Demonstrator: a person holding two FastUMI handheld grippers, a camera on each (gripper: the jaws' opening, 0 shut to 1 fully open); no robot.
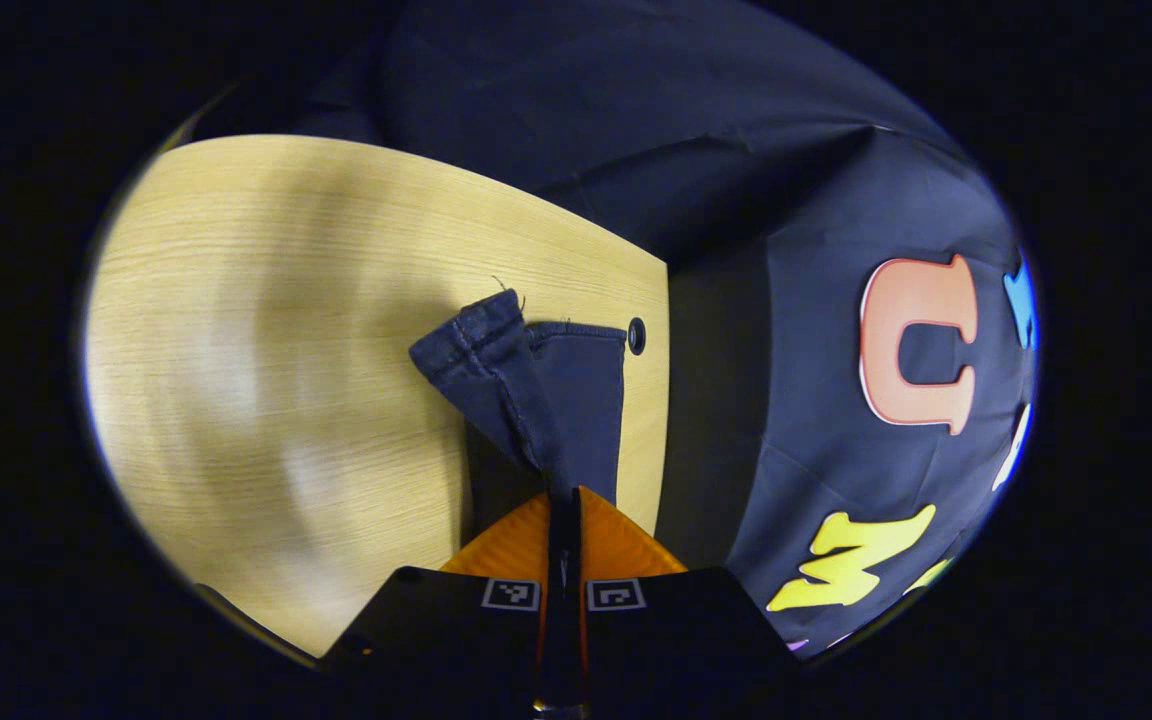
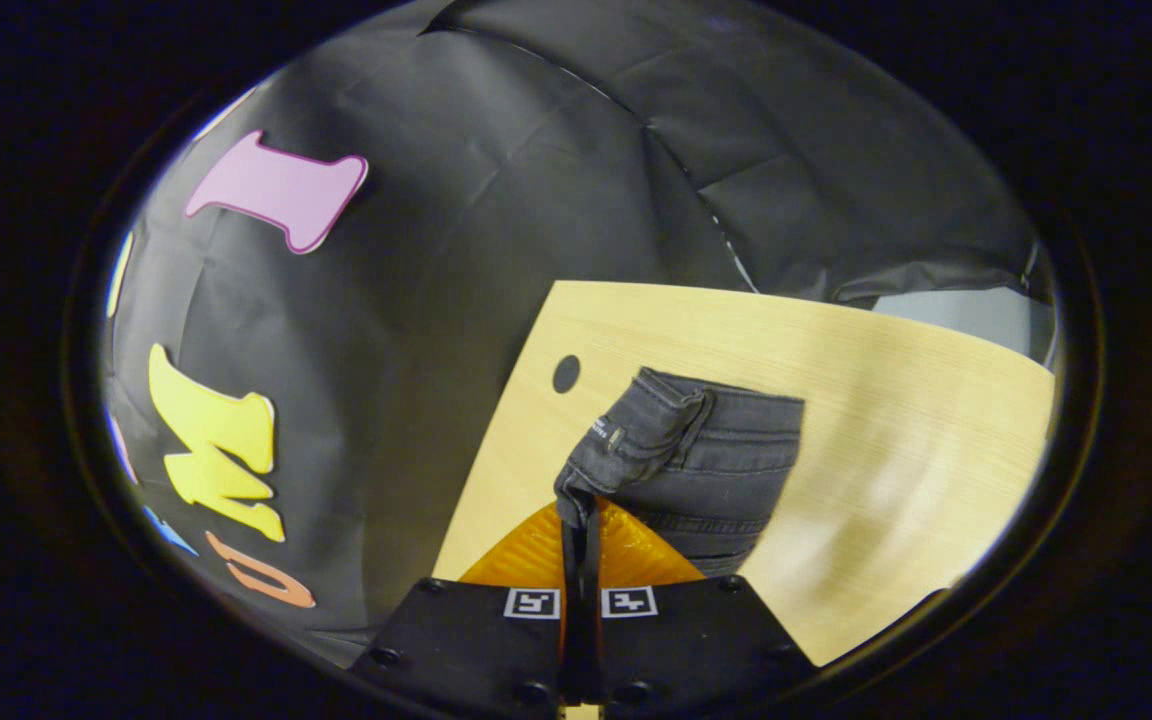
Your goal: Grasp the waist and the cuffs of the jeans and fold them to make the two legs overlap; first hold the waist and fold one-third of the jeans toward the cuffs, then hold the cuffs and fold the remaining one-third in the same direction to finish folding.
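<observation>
The dark blue jeans hang from both grippers above a light wooden table (image 1: 266,380). In the left gripper view the cuffs (image 1: 526,385) rise from my left gripper (image 1: 564,495), which is shut on the denim just below the hems. In the right gripper view the waist (image 2: 681,450), with a belt loop and a small label, droops from my right gripper (image 2: 578,505), which is shut on the waistband's edge. The middle of the jeans is hidden from both views.
The table (image 2: 836,350) has a round cable hole (image 1: 636,335) near its edge; the same hole (image 2: 566,373) appears in the right gripper view. Black booth cloth (image 1: 736,150) hangs close behind the table's edge.
</observation>
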